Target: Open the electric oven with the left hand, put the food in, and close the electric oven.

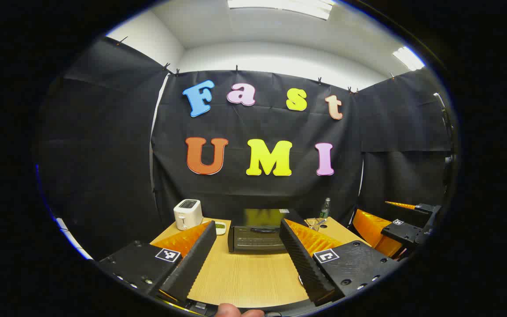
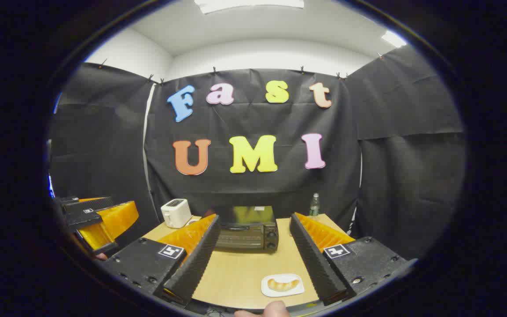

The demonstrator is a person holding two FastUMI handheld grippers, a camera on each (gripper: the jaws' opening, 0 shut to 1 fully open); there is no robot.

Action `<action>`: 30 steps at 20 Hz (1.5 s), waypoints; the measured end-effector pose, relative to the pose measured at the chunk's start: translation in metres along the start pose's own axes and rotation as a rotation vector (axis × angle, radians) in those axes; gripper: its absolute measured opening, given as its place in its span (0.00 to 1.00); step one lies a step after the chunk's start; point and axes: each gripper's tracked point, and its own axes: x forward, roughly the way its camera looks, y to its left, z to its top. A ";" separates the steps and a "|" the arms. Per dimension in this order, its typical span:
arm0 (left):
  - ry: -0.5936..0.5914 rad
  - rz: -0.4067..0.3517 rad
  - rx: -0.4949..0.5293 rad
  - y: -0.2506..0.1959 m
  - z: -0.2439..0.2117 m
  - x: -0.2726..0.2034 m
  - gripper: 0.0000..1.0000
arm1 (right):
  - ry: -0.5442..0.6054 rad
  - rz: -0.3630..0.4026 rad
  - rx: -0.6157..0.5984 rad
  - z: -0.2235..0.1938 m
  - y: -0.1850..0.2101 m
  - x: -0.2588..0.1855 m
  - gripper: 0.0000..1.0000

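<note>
- Left gripper view: the left tool [image 1: 247,259] is held released, its two fingers spread wide above the pale wooden worktop [image 1: 249,277], with nothing between them.
- Straight ahead, at the far edge of the worktop, the black box-shaped electric oven with a glass door [image 1: 258,231] is seen; its door is judged shut, so the opening step is not yet done.
- A white plastic toaster [image 1: 188,214] is seen left of the oven, a clear bottle with a green label [image 1: 325,208] to its right.
- The right tool [image 1: 405,224] is caught far right, well apart from the oven.
- Right gripper view: the right tool [image 2: 253,257] is also spread open and empty.
- The food, a golden bread roll [image 2: 282,284], is seen on a small white plate [image 2: 266,288] near the front of the worktop, well apart from the oven [image 2: 247,231].
- The left tool [image 2: 97,218] is glimpsed at far left.
- Everything is judged to remain: door opened, roll lifted in, door closed.
</note>
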 end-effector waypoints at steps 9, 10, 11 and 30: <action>-0.008 -0.004 0.002 -0.002 -0.001 0.001 0.94 | -0.007 0.006 -0.008 0.003 0.001 -0.001 0.99; -0.009 -0.004 0.001 -0.003 0.000 0.000 0.94 | -0.004 0.006 -0.005 0.002 0.000 0.000 0.99; -0.009 -0.007 0.001 -0.005 0.000 0.001 0.94 | -0.002 0.005 -0.001 0.001 -0.001 -0.001 0.99; 0.007 -0.011 0.010 -0.021 -0.007 0.024 0.94 | 0.022 -0.012 0.008 -0.002 -0.024 0.015 0.99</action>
